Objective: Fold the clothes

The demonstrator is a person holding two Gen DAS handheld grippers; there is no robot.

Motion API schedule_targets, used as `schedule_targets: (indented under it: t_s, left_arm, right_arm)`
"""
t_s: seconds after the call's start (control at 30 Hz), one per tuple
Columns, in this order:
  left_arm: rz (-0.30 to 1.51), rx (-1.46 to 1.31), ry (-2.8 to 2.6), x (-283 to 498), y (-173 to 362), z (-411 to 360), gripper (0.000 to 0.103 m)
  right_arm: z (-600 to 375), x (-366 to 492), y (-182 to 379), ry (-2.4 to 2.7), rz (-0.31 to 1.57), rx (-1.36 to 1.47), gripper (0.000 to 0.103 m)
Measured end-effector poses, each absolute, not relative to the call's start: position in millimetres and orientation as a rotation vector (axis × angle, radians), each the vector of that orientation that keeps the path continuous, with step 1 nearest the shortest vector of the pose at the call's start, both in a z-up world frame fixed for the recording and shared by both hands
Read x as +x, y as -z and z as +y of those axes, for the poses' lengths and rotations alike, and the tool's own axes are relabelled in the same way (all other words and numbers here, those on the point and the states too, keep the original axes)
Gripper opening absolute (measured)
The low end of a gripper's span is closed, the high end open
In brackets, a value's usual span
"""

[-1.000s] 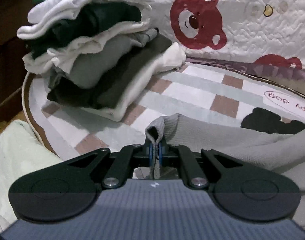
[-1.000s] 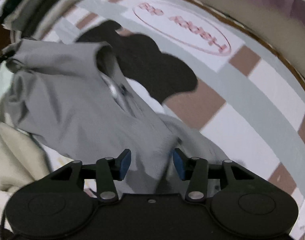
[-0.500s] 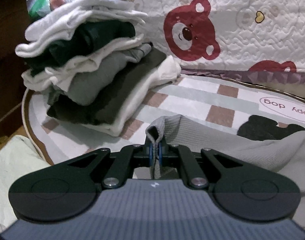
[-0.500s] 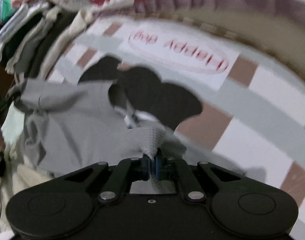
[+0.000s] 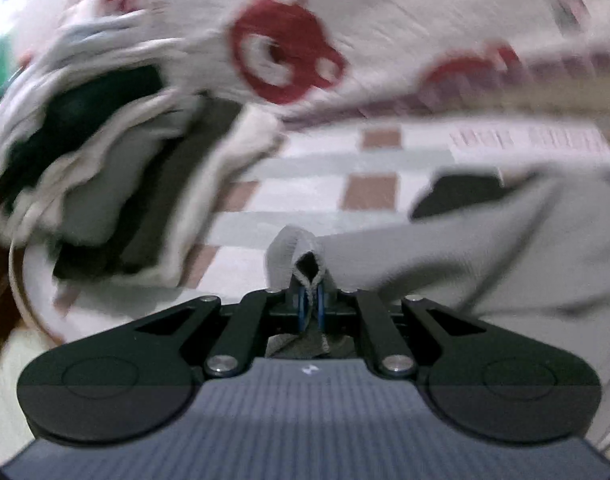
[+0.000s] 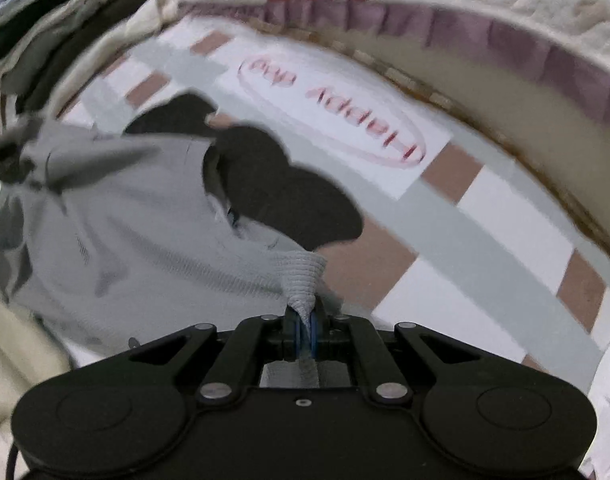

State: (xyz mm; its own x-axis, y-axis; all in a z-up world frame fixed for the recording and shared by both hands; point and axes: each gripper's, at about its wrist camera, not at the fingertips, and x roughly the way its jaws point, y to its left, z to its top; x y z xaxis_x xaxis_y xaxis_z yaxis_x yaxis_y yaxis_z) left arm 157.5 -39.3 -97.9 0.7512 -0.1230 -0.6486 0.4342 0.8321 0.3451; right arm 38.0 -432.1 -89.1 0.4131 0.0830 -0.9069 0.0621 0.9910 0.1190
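Shirt [image 6: 117, 232] — the grey one — hangs between your two grippers, just above the checked mat [image 6: 485, 216]. Your left gripper [image 5: 311, 306] has its jaws pressed together on one ribbed edge. Your right gripper [image 6: 305, 330] pinches another edge the same way. Pull both edges apart evenly so the cloth goes flat, then lay it down ahead of the jaws. The stack [image 5: 105, 168] sits ahead and left of the left jaws — steer clear. The mat's pink label [image 6: 333, 92] seems to say "Happy dog", upside down.

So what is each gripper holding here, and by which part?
Both pinch the grey knit garment: left gripper and right gripper each clamp a bunched ribbed edge.
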Motion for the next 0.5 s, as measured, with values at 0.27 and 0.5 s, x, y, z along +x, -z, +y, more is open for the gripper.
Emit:
schedule_targets:
  t_s: [0.27, 0.5]
  left_arm:
    - [0.383, 0.653, 0.263, 275.7, 1.5, -69.9, 0.003]
    - [0.293, 0.508, -0.051, 343.3, -1.0, -65.0, 0.012]
  right_arm:
    - [-438.6, 83.3, 49.5, 0.204, 0.870, 0.038, 0.005]
    - [-453.5, 132.6, 63.3, 0.262, 0.574, 0.010, 0.014]
